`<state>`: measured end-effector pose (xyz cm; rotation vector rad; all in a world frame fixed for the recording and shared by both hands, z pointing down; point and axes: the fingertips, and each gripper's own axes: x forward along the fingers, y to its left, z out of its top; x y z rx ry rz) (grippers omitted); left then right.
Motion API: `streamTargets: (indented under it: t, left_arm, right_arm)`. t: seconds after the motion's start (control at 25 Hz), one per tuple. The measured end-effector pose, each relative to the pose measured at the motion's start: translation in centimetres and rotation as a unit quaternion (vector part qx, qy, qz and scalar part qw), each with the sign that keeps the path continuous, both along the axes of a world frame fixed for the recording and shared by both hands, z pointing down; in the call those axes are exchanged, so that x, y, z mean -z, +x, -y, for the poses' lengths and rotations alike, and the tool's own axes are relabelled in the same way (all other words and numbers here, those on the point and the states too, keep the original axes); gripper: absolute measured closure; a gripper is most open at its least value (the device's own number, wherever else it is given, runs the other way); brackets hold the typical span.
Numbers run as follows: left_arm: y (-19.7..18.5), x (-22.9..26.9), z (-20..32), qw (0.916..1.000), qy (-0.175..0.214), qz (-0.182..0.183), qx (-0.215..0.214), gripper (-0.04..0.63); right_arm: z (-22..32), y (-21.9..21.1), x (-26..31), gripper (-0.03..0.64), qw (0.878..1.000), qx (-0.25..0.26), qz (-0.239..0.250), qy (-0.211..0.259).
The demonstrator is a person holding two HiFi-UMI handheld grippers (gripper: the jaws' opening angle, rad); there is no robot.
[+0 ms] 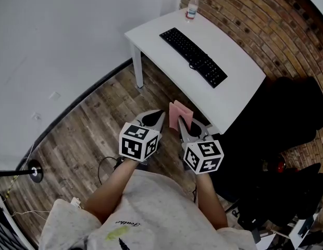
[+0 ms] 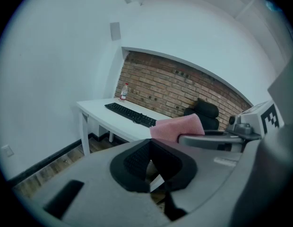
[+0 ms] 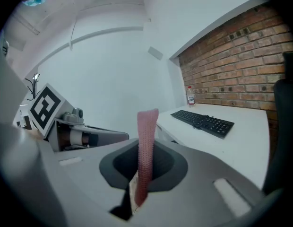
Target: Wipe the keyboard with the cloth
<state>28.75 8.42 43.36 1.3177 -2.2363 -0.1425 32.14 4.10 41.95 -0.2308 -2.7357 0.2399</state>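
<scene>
Standing short of a white desk (image 1: 239,87), a person holds a gripper in each hand, low and close together. The right gripper (image 1: 182,124) has its jaws closed on a folded pink cloth (image 1: 178,112). The cloth stands upright between the jaws with much of it free beyond the tips, probably so the loose part can be dragged across the keys. The left gripper (image 1: 159,116), just beside it, has its jaws drawn together on nothing. The black keyboard (image 1: 193,56) lies diagonally across the far part of the desk, well apart from the cloth. A small bottle (image 1: 191,7) stands at the far corner. Wiping has not yet begun.
</scene>
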Motion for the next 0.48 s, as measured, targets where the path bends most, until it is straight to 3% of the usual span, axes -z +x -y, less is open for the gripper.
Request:
streamTargets:
  t: [0.48]
  left_arm:
    - [-15.5, -0.1, -4.7, 0.9999, 0.003, -0.016, -0.003, 0.601]
  right_arm:
    - [-5.1, -15.4, -0.2, 0.595, 1.0, -0.003, -0.02, 0.002]
